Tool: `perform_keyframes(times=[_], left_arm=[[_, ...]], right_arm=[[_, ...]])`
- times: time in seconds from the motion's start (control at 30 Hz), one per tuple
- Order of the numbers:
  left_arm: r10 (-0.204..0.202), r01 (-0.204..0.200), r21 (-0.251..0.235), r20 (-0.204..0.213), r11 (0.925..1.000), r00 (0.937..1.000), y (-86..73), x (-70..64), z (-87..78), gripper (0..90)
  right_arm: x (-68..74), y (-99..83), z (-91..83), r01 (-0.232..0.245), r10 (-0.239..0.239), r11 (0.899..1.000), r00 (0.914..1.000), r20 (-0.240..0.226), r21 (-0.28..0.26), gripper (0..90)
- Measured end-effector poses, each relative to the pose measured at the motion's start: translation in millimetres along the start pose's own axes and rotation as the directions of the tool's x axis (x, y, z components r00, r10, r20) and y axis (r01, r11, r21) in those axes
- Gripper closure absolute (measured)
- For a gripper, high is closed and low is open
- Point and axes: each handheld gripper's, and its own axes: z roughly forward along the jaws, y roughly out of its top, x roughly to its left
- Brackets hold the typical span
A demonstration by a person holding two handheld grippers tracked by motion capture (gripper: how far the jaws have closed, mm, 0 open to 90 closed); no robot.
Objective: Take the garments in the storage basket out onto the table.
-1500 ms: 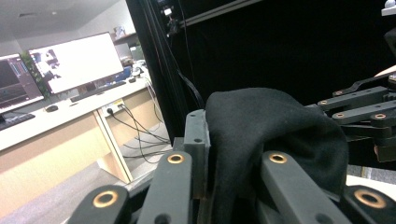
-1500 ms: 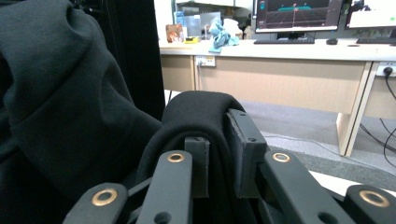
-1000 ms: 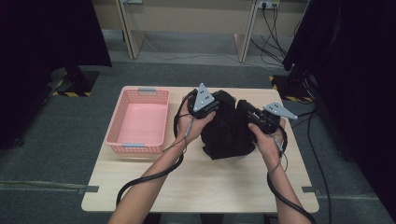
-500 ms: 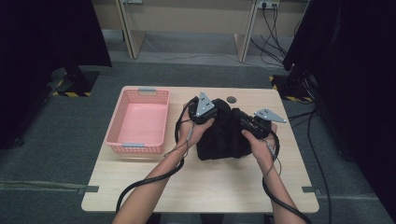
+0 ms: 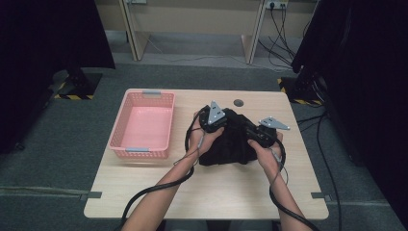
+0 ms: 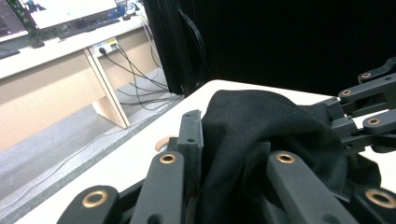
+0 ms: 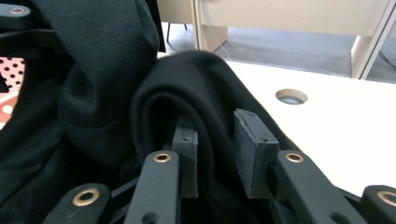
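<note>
step: both grippers working a black garment bunched mid-bench, just right of the pink basket; reads as gathering or folding it, probably for the basket.
left gripper: on the garment's upper-left edge. In the left gripper view the jaws are pinching cloth; a fold runs between the pads.
right gripper: on the right edge. In the right gripper view a rolled fold sits between the jaws, which are partly closed; left pad touches the cloth, right pad stands a bit off. Held, I think, but not firmly clamped.
how to do it well: close the right jaws fully before any lift. Raise both grippers together and level so the bundle doesn't sag out of one side. Keep the trailing cables clear of the cloth. If it goes to the basket, carry it over the rim, don't drag it.
risk: thick fold may slip from the right side; loose tails could snag on the basket rim.
hard to see: garment type unclear, black on black, no seams readable. Underside and the number of layers each pinch holds are hidden. Left gripper's far pad is buried in cloth. Bench grommet hole sits just behind the garment.
</note>
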Motion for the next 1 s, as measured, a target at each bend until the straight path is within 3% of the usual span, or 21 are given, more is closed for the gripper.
perform_keyframes(times=[0.6, 0.9, 1.0], left_arm=[[-0.001, 0.001, 0.062, -0.002, 0.9981, 1.0, -27.6, -9.0, 14.8, 68.2], [-0.045, 0.044, 0.088, 0.008, 0.9951, 0.9989, -48.4, -15.9, 20.5, 55.9], [-0.045, 0.044, 0.088, 0.008, 0.9951, 0.9989, -48.4, -15.9, 20.5, 52.1]], right_arm=[[-6.1, -22.5, 8.0, -0.016, 0.014, 0.998, 0.9992, 0.037, 0.056, 67.1], [-7.8, -30.9, 9.5, -0.027, 0.023, 0.997, 0.9981, 0.058, 0.07, 63.2], [-8.9, -34.2, 10.5, -0.034, 0.029, 0.997, 0.9973, 0.068, 0.073, 61.4]])
